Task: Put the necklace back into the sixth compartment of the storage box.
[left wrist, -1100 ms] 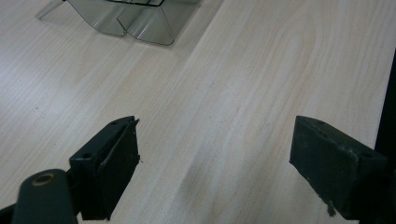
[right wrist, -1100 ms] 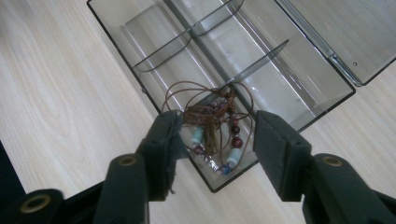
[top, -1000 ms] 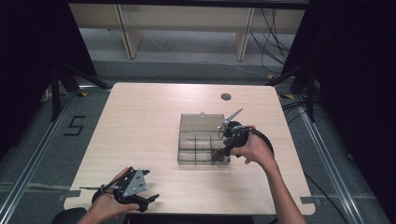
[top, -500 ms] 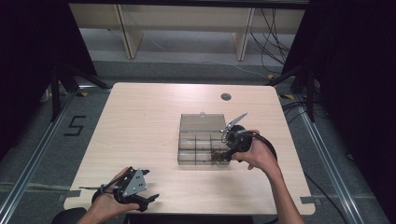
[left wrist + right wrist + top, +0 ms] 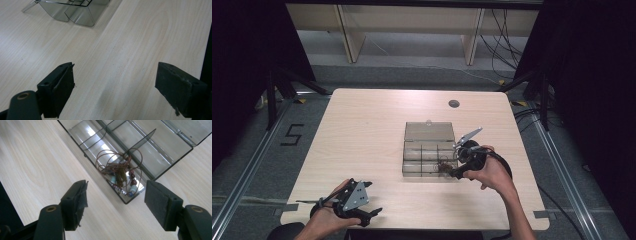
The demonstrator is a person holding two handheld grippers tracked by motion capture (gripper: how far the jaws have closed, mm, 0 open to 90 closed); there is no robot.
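Observation:
A smoky clear compartment box [image 5: 428, 134] lies open at mid table, its lid laid back. A tangle of brown cord with beads [image 5: 444, 167] rests in its near right compartment, seen close up as the bead tangle [image 5: 120, 175] inside the box [image 5: 160, 157]. My right gripper [image 5: 453, 173] hovers just at that corner. Its jaws have just been opening and stand open [image 5: 116, 201], with nothing between the pads and the beads lying beyond them. My left gripper [image 5: 373, 199] rests open near the front left edge, its jaws [image 5: 115, 85] over bare wood.
The light wood table [image 5: 362, 130] has a small round grommet [image 5: 454, 104] at its far right. A corner of the box [image 5: 72, 11] shows ahead of the left gripper. The table's dark edge runs close on that gripper's right side.
The right gripper has drawn back a little from the box toward the near edge, and the bead tangle stays in the compartment. The left gripper has not moved.

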